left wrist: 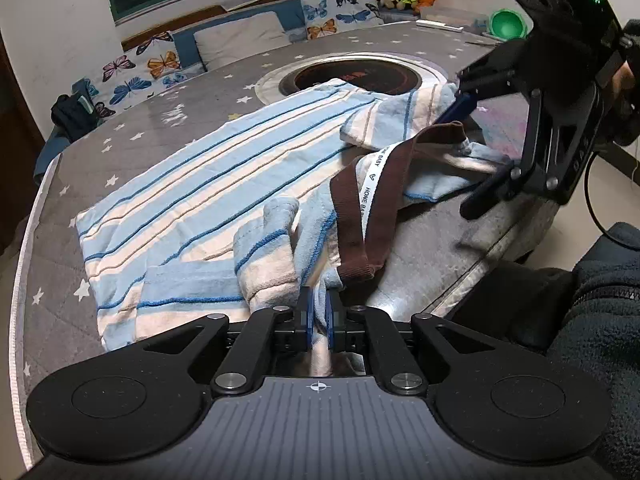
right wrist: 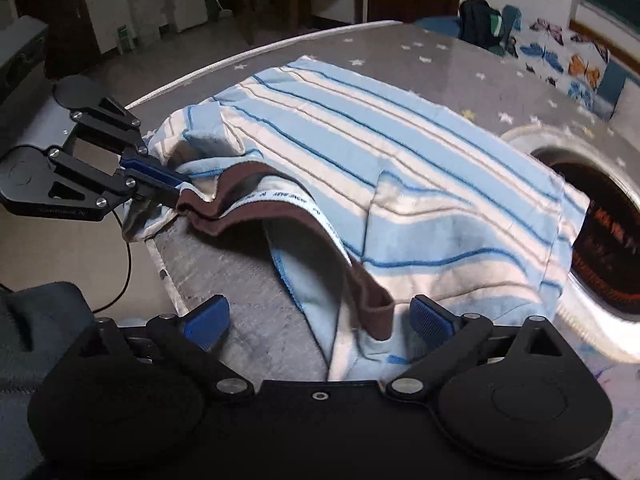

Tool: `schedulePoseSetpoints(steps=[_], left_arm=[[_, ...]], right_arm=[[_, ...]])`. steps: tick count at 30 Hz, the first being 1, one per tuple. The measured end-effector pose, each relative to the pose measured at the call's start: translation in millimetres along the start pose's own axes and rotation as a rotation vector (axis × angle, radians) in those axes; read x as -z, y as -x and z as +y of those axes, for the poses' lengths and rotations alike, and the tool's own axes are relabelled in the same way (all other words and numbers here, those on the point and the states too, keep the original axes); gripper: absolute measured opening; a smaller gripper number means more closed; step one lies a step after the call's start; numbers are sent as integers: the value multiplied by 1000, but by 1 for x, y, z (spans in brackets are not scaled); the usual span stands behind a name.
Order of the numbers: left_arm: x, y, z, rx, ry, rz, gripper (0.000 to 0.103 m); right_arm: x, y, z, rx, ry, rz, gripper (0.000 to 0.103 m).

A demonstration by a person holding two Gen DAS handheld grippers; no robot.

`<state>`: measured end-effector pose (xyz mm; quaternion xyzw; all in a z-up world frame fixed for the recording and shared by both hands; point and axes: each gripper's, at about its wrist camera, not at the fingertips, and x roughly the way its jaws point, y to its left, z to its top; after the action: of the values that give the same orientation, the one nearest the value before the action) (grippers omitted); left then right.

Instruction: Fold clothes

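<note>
A light blue and white striped garment (left wrist: 208,184) (right wrist: 400,128) lies spread on the grey star-patterned table (left wrist: 140,120) (right wrist: 240,280). Its brown neckband (left wrist: 384,200) (right wrist: 248,204), lined with white printed tape, is raised near the table's front edge. My left gripper (left wrist: 318,316) (right wrist: 176,188) is shut on the garment's edge just beside one end of the neckband. My right gripper (right wrist: 320,320) (left wrist: 458,162) is open, with its blue pads (right wrist: 434,320) on either side of the neckband's other end and the fabric under it.
A round dark hotplate (left wrist: 360,74) (right wrist: 600,240) is set in the table's middle, partly under the garment. Butterfly cushions (left wrist: 160,64) line a bench behind, with a dark bag (left wrist: 74,114) and a green bowl (left wrist: 508,24). A dark fleece sleeve (left wrist: 600,300) is at right.
</note>
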<state>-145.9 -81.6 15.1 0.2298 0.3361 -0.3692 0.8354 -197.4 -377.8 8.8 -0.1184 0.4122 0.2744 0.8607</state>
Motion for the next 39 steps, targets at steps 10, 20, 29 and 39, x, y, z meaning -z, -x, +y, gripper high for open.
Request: schedulePoseSetpoints(steps=[10, 20, 29, 39], left_arm=[[5, 1, -4, -3, -35, 21, 23], [-1, 3, 7, -48, -6, 2, 6], [-18, 6, 25, -98, 39, -52, 4], [-16, -2, 40, -57, 90, -31, 5]], right_arm=[[-8, 1, -10, 21, -15, 14, 56], [-14, 3, -16, -1, 1, 12, 19], [-20, 5, -18, 30, 24, -11, 12], [-26, 1, -19, 49, 30, -19, 12]])
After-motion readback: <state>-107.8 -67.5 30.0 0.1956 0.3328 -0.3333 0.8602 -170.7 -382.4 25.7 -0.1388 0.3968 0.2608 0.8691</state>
